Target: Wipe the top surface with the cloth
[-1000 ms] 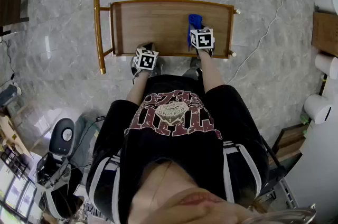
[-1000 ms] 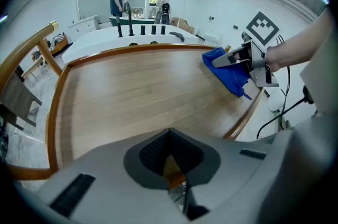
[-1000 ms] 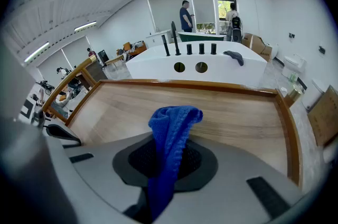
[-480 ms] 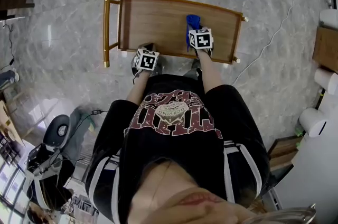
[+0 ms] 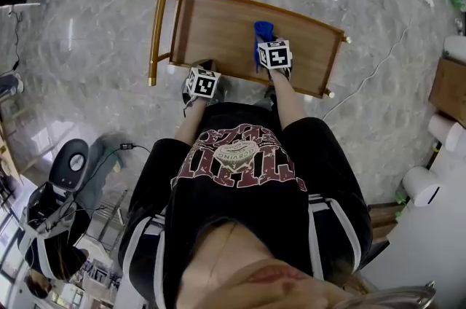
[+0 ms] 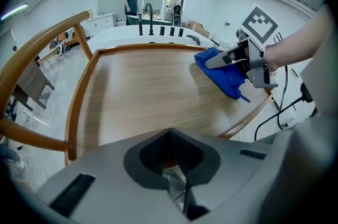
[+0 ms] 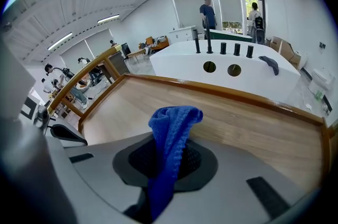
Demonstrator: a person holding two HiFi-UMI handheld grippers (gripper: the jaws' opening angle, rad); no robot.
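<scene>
The wooden top (image 5: 218, 30) of a cart with a raised rim lies in front of me. My right gripper (image 5: 266, 45) is over its right half, shut on a blue cloth (image 5: 263, 30) that hangs down onto the wood. In the right gripper view the cloth (image 7: 172, 128) stands pinched between the jaws of the right gripper (image 7: 166, 159). My left gripper (image 5: 207, 69) hovers at the near edge of the cart, jaws shut with nothing in them. The left gripper view shows the left gripper (image 6: 169, 157), the cloth (image 6: 223, 71) and the wooden top (image 6: 142, 91).
A brass push handle (image 5: 156, 27) runs along the cart's left end. Beyond the cart stands a white counter (image 7: 237, 72) with a dark faucet (image 7: 208, 40). A cable (image 5: 378, 63) trails on the marble floor at the right. People stand far off by the windows.
The head view has swung, so the cart now sits tilted and lower in the picture. The right gripper with the cloth now lies nearer the middle of the top. Both grippers stay shut.
</scene>
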